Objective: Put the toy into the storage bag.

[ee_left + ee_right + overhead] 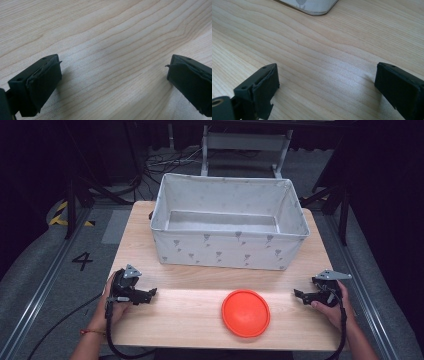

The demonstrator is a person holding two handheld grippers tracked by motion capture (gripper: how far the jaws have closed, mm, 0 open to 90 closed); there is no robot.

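The left gripper rests low over the wooden table at its near left side, held by the person's left hand, and its jaws point to the right. In the left gripper view they stand wide apart, released, with bare wood between them. The right gripper is at the near right side, in the right hand, and its jaws point to the left. In the right gripper view they are also spread wide and hold nothing.

Between the two grippers, nearer to the right one, lies an orange disc flat on the table. No jaw touches it.

Farther away, behind both grippers and the disc, stands a grey fabric bin with small printed marks. Its corner shows at the top of the right gripper view.
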